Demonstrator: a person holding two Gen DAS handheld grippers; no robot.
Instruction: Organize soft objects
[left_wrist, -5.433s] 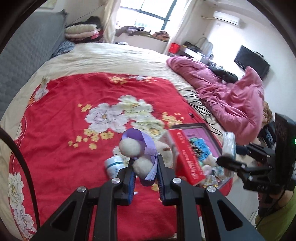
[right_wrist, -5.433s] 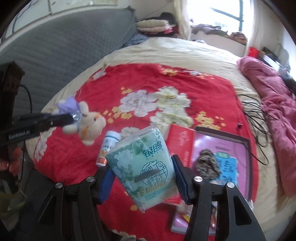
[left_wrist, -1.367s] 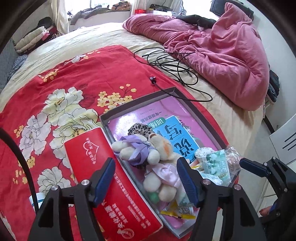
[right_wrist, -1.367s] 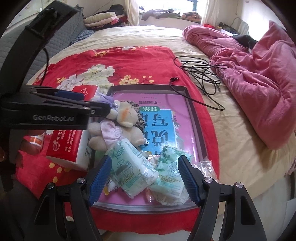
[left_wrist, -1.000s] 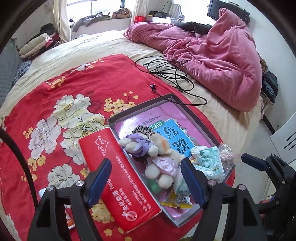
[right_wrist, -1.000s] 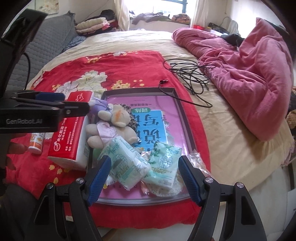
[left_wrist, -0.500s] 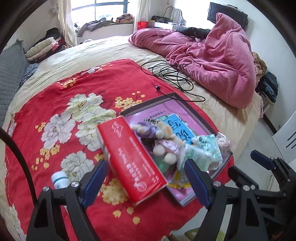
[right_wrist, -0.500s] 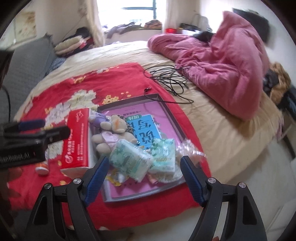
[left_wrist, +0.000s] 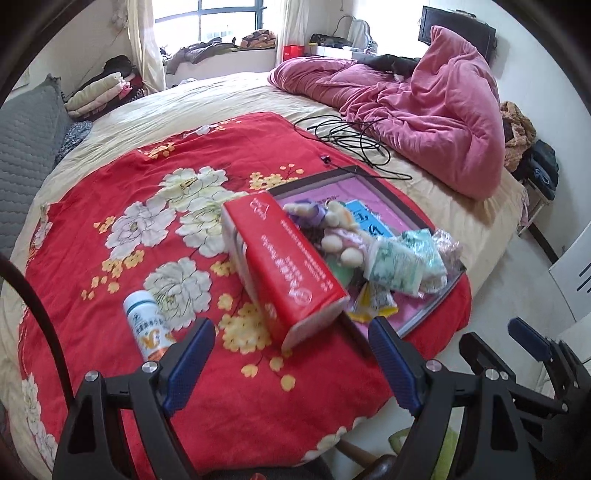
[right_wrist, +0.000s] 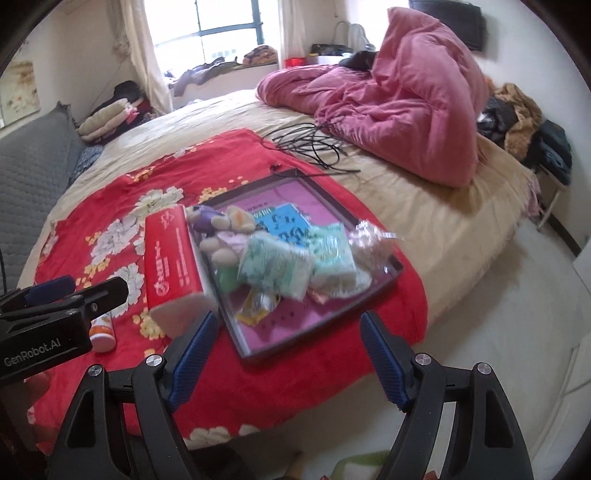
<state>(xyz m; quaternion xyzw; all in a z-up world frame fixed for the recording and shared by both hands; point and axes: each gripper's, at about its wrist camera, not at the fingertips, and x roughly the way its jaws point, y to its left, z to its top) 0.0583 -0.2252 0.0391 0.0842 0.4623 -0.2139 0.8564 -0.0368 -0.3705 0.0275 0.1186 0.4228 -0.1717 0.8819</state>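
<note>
Above the bed's near edge, both grippers (left_wrist: 291, 360) (right_wrist: 286, 354) angle downward — fingers spread, empty.

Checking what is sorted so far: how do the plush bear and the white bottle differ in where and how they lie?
The plush bear lies inside the dark-framed tray, against the red box; the white bottle lies outside it on the red floral blanket. The bear is soft and piled among tissue packs; the bottle is rigid and lies alone on its side. Neither is held.

Two tissue packs (right_wrist: 275, 264), one plush toy (right_wrist: 225, 230), one red box (right_wrist: 171, 254), one bottle (left_wrist: 146, 325).
</note>
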